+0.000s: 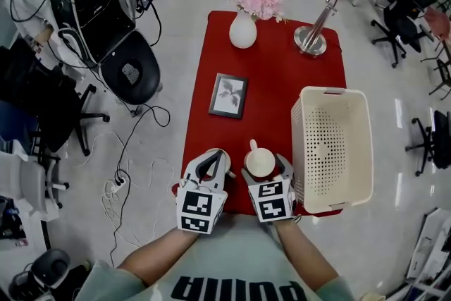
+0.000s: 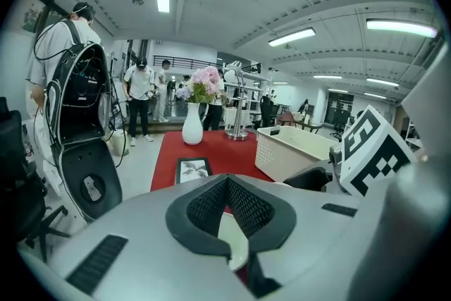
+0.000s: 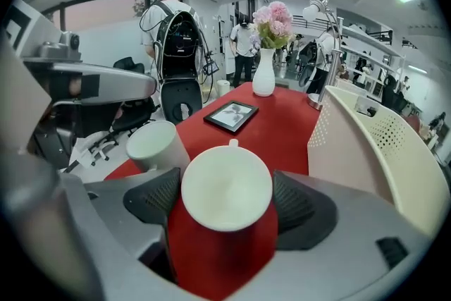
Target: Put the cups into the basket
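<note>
Two white cups stand near the front edge of the red table (image 1: 282,81). The right cup (image 1: 260,163) (image 3: 225,187) is upright, handle pointing away, between the spread jaws of my right gripper (image 1: 266,167) (image 3: 225,197); its pads flank the cup without pressing it. The left cup (image 1: 227,167) (image 3: 156,144) is upright just under my left gripper (image 1: 213,155) (image 2: 227,180), whose jaw tips meet. A bit of that cup's rim (image 2: 234,240) shows through the gap behind the tips. The cream perforated basket (image 1: 299,144) (image 3: 366,144) (image 2: 289,151) sits empty, right of the right gripper.
A framed picture (image 1: 228,95) lies mid-table. A white vase with pink flowers (image 1: 243,30) and a silver desk lamp (image 1: 311,39) stand at the far end. A black chair (image 1: 130,70) and cables (image 1: 116,187) are on the floor to the left.
</note>
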`<state>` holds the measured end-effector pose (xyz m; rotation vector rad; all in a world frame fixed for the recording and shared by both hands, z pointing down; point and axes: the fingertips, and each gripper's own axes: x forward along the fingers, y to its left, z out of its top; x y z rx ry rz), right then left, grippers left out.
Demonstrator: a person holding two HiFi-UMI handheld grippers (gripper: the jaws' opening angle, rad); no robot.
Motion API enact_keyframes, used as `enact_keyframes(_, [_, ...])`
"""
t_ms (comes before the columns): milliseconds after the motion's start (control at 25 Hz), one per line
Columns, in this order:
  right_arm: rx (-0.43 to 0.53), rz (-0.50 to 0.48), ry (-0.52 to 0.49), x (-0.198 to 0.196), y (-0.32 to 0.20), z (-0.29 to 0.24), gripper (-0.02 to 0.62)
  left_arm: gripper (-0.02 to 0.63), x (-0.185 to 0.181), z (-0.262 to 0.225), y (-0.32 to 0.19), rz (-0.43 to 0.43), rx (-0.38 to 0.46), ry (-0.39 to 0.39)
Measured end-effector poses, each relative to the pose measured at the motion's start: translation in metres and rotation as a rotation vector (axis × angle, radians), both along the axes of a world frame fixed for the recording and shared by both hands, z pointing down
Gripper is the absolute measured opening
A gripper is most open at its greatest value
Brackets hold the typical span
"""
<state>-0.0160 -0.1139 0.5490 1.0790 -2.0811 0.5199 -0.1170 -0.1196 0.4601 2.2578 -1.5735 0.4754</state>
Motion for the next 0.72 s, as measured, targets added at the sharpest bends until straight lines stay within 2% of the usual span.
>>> enact_keyframes(240, [-0.004, -0.003, 0.043, 0.002, 0.001, 0.012, 0.383, 0.006, -0.001, 0.004, -0.002, -0.004, -0.005, 0.003])
enact_keyframes(560, [0.005, 0.016, 0.031, 0.002, -0.003, 0.011, 0.383, 0.006, 0.0, 0.001, -0.006, 0.002, 0.005, 0.006])
enact_keyframes(720, [0.038, 0.017, 0.025, 0.001, -0.003, -0.004, 0.383, 0.006, -0.002, -0.005, -0.003, 0.004, 0.015, 0.008])
